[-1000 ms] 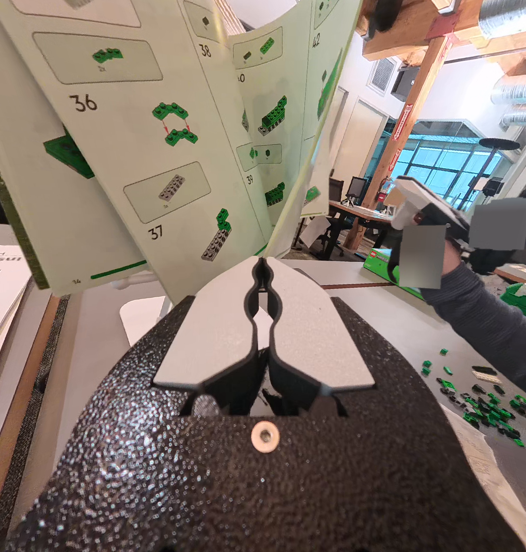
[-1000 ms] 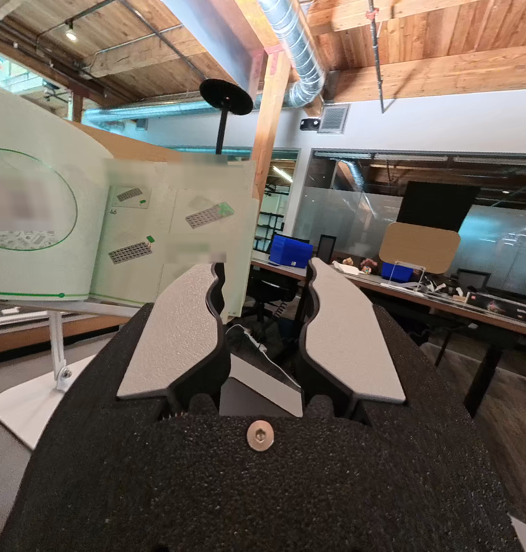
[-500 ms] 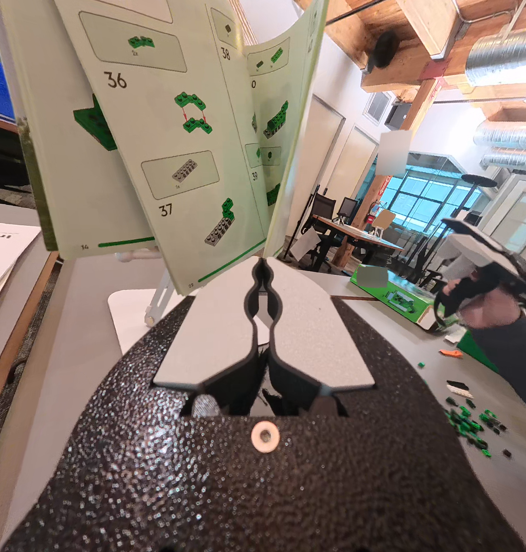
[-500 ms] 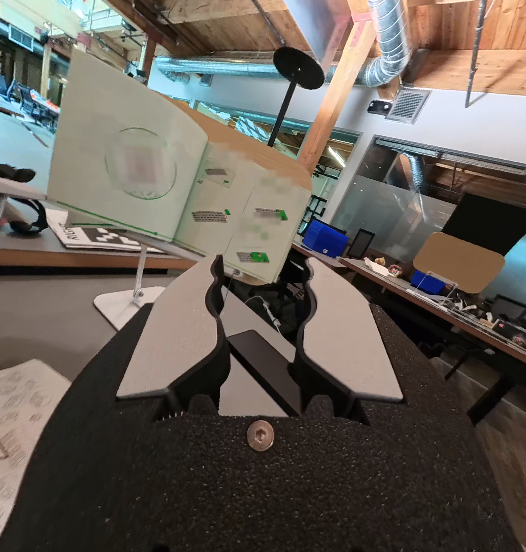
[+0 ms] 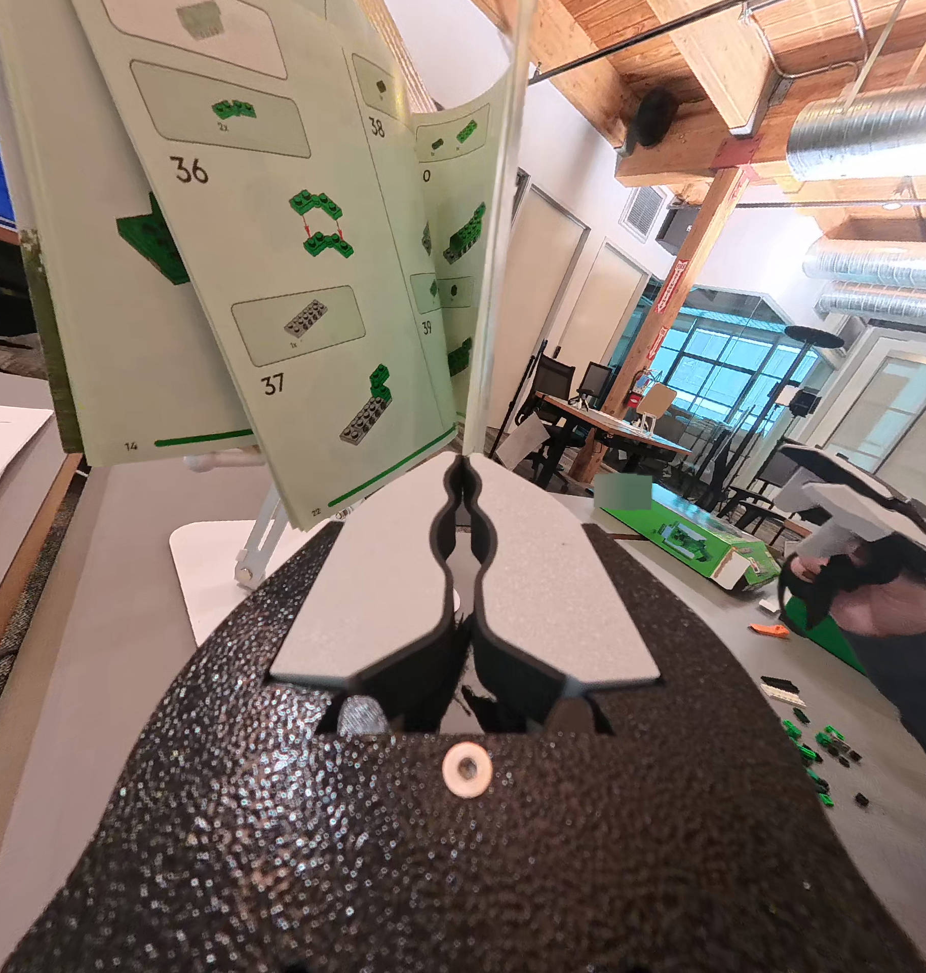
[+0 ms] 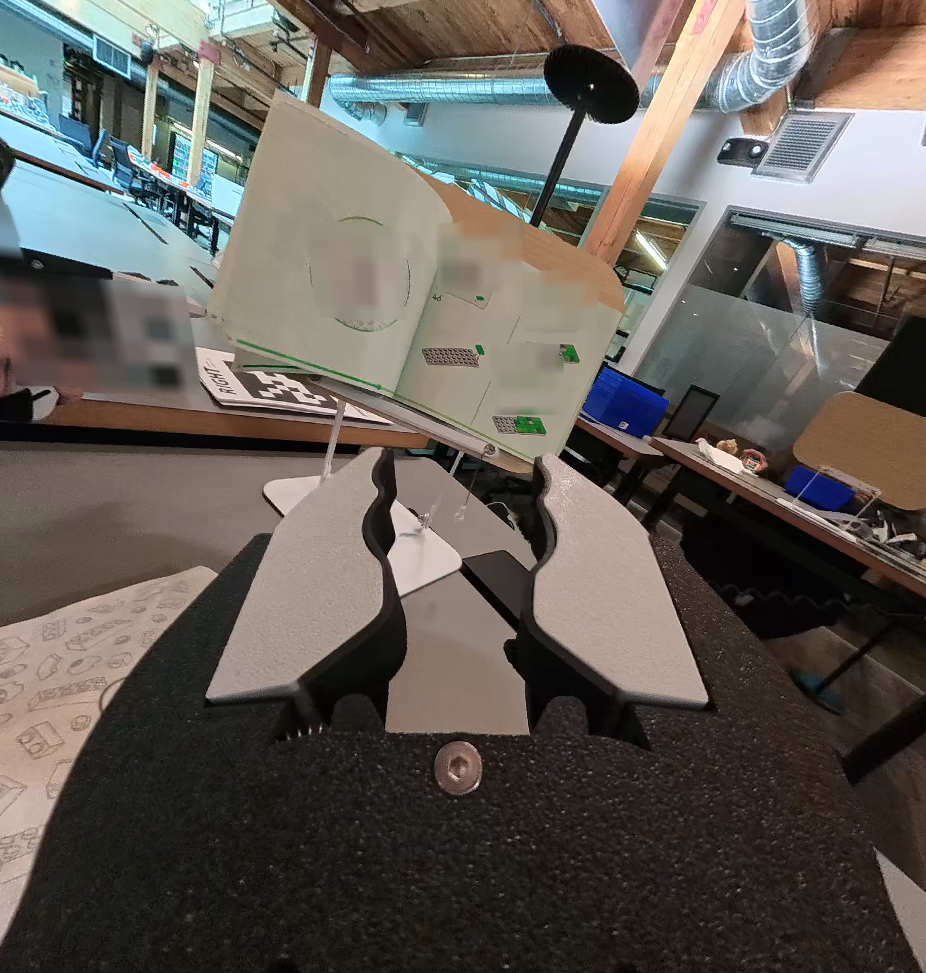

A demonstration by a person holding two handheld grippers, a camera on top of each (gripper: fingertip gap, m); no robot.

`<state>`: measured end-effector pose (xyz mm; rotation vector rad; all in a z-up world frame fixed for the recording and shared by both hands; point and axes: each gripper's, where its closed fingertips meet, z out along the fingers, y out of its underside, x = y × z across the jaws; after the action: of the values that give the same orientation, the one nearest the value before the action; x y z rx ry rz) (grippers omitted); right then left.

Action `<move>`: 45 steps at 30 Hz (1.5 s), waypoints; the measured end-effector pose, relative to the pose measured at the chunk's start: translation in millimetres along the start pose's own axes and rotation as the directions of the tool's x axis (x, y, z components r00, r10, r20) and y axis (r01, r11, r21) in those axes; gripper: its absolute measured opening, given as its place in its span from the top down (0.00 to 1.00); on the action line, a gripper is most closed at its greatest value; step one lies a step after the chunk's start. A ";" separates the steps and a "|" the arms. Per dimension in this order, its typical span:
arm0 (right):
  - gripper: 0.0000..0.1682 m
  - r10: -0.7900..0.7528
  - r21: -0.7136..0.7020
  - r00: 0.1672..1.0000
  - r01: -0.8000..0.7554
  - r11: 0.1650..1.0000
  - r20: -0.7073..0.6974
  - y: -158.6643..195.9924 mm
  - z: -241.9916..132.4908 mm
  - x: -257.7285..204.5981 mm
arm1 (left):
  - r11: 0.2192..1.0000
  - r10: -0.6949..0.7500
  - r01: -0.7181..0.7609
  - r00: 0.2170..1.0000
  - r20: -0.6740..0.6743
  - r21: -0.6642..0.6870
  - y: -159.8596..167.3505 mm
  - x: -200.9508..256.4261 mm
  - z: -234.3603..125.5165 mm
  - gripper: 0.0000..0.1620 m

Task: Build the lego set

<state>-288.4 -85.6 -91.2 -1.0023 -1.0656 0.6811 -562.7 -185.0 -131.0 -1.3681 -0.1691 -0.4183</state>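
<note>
The instruction booklet [image 5: 271, 252] stands open on its white stand [image 5: 213, 558], and my left gripper [image 5: 463, 463] has its tips pressed together on the bottom edge of one lifted page [image 5: 495, 226]. That page rises straight up from the tips, seen almost edge-on, while the other pages fan away to the left of it. In the right wrist view the same booklet [image 6: 398, 321] sits just ahead of and above my right gripper [image 6: 463, 474], not touching it. The fingers [image 6: 319, 579] of this one are spread wide and hold nothing; between them I see the stand's base [image 6: 424, 558] and the grey table [image 6: 82, 505].

The loose green and black lego pieces [image 5: 819, 747] lie scattered on the table to the right, well apart from my left gripper; there are too many and they are too small for me to count. One green lego box [image 5: 687, 542] lies farther back. One small orange piece [image 5: 769, 629] lies near the box. The right gripper [image 5: 840, 505] shows there too, held in a hand [image 5: 871, 605] above the table. One printed paper sheet [image 6: 40, 684] lies at the left of my right gripper.
</note>
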 end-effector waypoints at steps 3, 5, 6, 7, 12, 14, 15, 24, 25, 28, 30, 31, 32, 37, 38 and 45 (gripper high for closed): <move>0.74 0.032 0.021 0.999 -0.032 0.999 0.004 -3.5 1.1 -1.0 | 1.000 -0.006 0.006 1.000 -0.008 0.002 1.1 2.5 1.4 1.00; 0.77 0.063 0.028 0.998 -0.064 0.998 0.020 -1.6 8.9 -2.1 | 1.000 -0.013 0.013 1.000 -0.019 -0.001 3.1 5.8 4.7 1.00; 0.76 0.083 0.024 0.996 -0.084 0.996 0.040 1.4 16.2 -3.8 | 1.000 -0.011 0.011 1.000 -0.024 -0.007 4.5 7.6 6.9 1.00; 0.75 0.105 0.009 0.992 -0.106 0.994 0.064 6.1 25.5 -6.3 | 1.000 -0.007 0.006 1.000 -0.025 -0.012 6.1 9.0 8.8 1.00; 0.71 0.217 -0.072 0.958 -0.207 0.976 0.186 28.0 80.5 -20.5 | 1.000 0.002 -0.002 1.000 -0.030 -0.022 8.8 15.5 16.2 1.00; 0.71 0.265 -0.075 0.940 -0.255 0.964 0.213 34.1 104.6 -21.7 | 0.999 0.000 -0.001 0.999 -0.049 -0.035 10.9 22.1 24.6 1.00; 0.71 0.294 -0.078 0.933 -0.283 0.956 0.208 38.2 117.0 -19.0 | 0.999 -0.002 -0.001 0.998 -0.065 -0.047 12.8 26.5 30.7 1.00; 0.84 0.620 -0.132 0.777 -0.606 0.784 0.112 80.8 204.3 30.5 | 0.993 0.057 -0.065 0.995 -0.086 -0.098 23.4 48.8 75.4 1.00; 0.85 0.641 -0.141 0.758 -0.626 0.767 0.120 83.2 208.7 31.9 | 0.995 0.053 -0.058 0.997 -0.060 -0.084 20.1 43.8 71.4 1.00; 0.89 0.674 -0.146 0.719 -0.658 0.738 0.168 83.6 217.0 33.3 | 1.000 0.012 -0.011 0.997 0.071 -0.016 7.1 17.0 47.3 1.00; 0.92 0.671 -0.154 0.716 -0.653 0.742 0.194 83.5 220.5 33.0 | 0.999 -0.030 0.023 0.981 0.194 0.037 0.4 -7.3 23.5 1.00; 0.93 0.664 -0.157 0.721 -0.645 0.748 0.199 84.3 222.1 33.3 | 0.998 -0.050 0.036 0.967 0.250 0.057 -1.1 -18.9 11.9 1.00; 0.94 0.657 -0.158 0.726 -0.638 0.754 0.206 84.7 223.6 33.5 | 0.996 -0.066 0.048 0.954 0.291 0.070 -1.5 -28.5 2.2 1.00; 0.95 0.654 -0.166 0.713 -0.634 0.755 0.252 83.4 230.6 29.5 | 0.992 -0.122 0.104 0.927 0.354 0.070 1.4 -51.9 -16.1 1.00; 0.95 0.654 -0.170 0.711 -0.633 0.755 0.257 83.5 231.4 28.5 | 0.991 -0.127 0.108 0.927 0.353 0.074 0.5 -53.1 -16.6 1.00; 0.96 0.656 -0.162 0.700 -0.639 0.752 0.282 78.1 229.4 23.9 | 0.988 -0.152 0.131 0.923 0.353 0.083 1.6 -57.7 -14.7 1.00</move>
<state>-493.4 42.6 -120.4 -1.3635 -0.9991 1.4516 -616.7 -188.0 -156.0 -1.3704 -0.5808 -0.2769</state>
